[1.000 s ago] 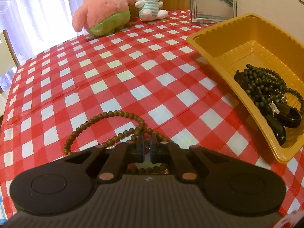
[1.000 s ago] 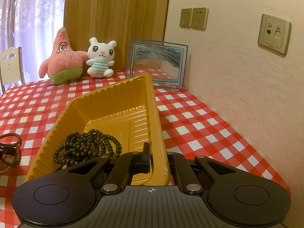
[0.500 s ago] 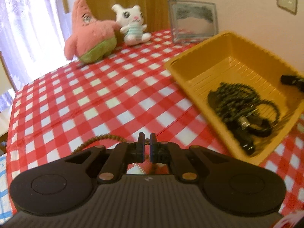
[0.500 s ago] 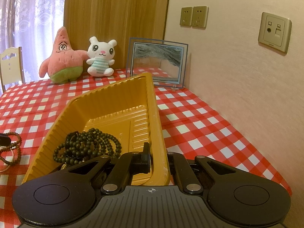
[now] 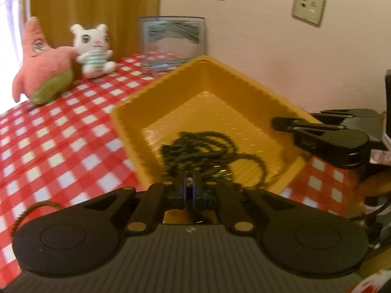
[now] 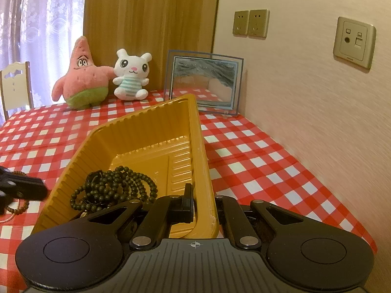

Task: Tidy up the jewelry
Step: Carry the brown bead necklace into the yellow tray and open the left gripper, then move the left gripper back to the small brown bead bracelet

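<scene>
1. We work over a red-and-white checked tablecloth [image 6: 256,151], and the yellow tray [image 6: 136,146] sits on it near the wall, its wall pinched at the near corner by our right gripper [image 6: 202,210], one finger inside and one outside.
2. Inside the tray lies a pile of dark green beads [image 6: 114,188], already put away.
3. Our left gripper [image 5: 190,190] has its jaws pressed together on a strand of brown beads [image 5: 29,210], which trails off at the lower left of the left wrist view; in the right wrist view the same strand hangs by the dark fingers just outside the tray's left wall.
4. What could go wrong, as we judge it:
   - the hanging loop may catch on the tray rim as we carry it over, and spill outside;
   - a thin strand may slide out of the pinch if we swing quickly;
   - a knock on the tray may shift it, though the right-hand pinch should steady it.
5. Hard to make out: the left wrist view is blurred, the pinch point is hidden between the fingers, and most of the brown strand is covered by the gripper body, so its free length is unclear.
</scene>
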`<state>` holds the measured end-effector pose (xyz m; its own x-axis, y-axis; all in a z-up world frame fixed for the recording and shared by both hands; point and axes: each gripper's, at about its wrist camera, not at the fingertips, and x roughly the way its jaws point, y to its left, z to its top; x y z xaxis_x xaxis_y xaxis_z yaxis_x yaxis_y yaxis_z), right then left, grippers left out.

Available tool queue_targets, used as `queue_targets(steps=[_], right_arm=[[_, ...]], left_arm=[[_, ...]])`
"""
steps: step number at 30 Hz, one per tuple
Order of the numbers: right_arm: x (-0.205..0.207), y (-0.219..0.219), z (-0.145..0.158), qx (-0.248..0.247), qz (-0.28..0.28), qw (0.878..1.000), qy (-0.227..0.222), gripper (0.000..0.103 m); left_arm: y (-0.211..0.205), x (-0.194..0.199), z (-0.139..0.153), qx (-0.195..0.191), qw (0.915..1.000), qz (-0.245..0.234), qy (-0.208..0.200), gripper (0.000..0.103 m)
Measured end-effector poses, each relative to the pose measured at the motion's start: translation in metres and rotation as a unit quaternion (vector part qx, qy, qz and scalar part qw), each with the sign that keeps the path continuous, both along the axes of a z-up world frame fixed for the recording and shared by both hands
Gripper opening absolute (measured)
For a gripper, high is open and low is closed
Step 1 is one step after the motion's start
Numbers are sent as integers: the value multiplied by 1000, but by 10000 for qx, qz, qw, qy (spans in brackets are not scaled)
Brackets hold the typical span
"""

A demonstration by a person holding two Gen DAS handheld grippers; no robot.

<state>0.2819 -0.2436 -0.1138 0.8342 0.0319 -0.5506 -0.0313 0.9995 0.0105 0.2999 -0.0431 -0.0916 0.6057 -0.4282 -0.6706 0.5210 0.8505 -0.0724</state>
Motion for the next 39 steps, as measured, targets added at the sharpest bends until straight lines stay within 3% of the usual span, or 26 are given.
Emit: queue_targets(steps=[14,17,20,24,29,39], right_arm=[[-1,0,0,9,28,10000,-13,4],[-1,0,0,5,34,10000,-12,4],[0,0,0,17,33,10000,-4,4],[0,-1,-1,43,29,10000,16,4],[0,-1,-2,51,37,10000,9,4],[-1,-1,-1,53,101,9999,-11,4]], left_arm=[[-22,11,-11,-184,9988,-31,449,5],[-17,10,-6,-331,9983,8,473,15],[-10,9,3,-412,9983,155,392,17],[20,6,17,-596,9960,610,248,18],[71,0,26,-466,9899,1340,80,21],[168,-28,18,-50,9623,2718,121,21]])
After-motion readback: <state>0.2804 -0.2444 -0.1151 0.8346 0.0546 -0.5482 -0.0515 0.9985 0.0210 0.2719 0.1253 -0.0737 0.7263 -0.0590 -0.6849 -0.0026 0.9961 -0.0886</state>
